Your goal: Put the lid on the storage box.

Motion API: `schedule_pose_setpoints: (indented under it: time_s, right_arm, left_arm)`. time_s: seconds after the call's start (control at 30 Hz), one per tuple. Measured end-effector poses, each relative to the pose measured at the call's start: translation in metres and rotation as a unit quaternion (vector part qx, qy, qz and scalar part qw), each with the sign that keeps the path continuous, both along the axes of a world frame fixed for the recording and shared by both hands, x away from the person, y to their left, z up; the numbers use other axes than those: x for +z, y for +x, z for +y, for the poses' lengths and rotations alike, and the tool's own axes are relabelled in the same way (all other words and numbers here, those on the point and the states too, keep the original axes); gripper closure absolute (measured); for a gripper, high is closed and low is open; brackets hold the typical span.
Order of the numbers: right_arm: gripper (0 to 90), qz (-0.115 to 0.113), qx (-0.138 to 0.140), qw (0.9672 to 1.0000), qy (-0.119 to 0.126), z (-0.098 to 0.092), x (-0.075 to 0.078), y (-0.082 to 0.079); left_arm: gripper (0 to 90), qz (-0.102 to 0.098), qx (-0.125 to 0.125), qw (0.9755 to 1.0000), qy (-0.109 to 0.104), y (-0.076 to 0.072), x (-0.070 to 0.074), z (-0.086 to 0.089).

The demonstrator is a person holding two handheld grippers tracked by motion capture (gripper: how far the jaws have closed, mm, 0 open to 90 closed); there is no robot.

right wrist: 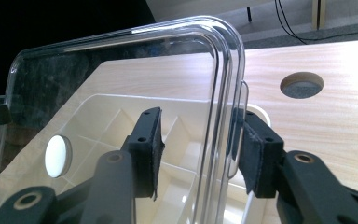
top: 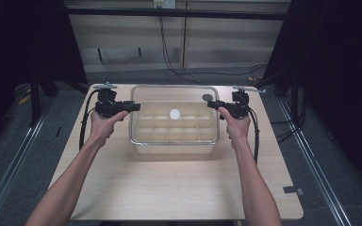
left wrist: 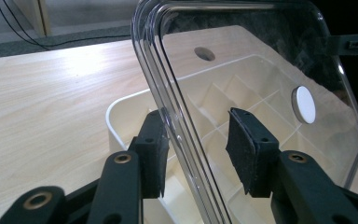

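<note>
A clear plastic lid with a white round knob hovers level over a white box divided into several compartments. My left gripper is at the lid's left edge and my right gripper is at its right edge. In the left gripper view the lid's rim runs between the open jaws of the left gripper, against the left pad and apart from the other. In the right gripper view the rim stands between the right gripper's jaws, touching the right pad.
The box stands mid-table on a light wooden top. A round cable hole lies in the table behind the box at the right. Black cables trail from both grippers, and dark floor with metal rails surrounds the table.
</note>
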State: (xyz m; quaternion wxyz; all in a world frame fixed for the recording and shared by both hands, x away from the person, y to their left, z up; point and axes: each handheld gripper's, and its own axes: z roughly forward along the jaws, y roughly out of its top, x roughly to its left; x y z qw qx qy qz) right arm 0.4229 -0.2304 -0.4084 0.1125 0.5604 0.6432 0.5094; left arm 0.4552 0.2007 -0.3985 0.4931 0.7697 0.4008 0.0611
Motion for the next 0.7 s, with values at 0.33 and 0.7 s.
schedule_pose_setpoints:
  time_s: [0.33, 0.7]
  right_arm:
    - [50.4, 0.023, -0.012, 0.9996, -0.009, 0.004, -0.014, 0.009]
    - [45.6, 0.046, -0.017, 0.9981, -0.037, 0.009, -0.024, 0.015]
  left_arm:
    - [55.2, 0.017, 0.002, 0.9998, 0.010, 0.003, -0.019, 0.002]
    - [52.8, 0.028, 0.009, 0.9994, 0.018, 0.007, -0.029, 0.000]
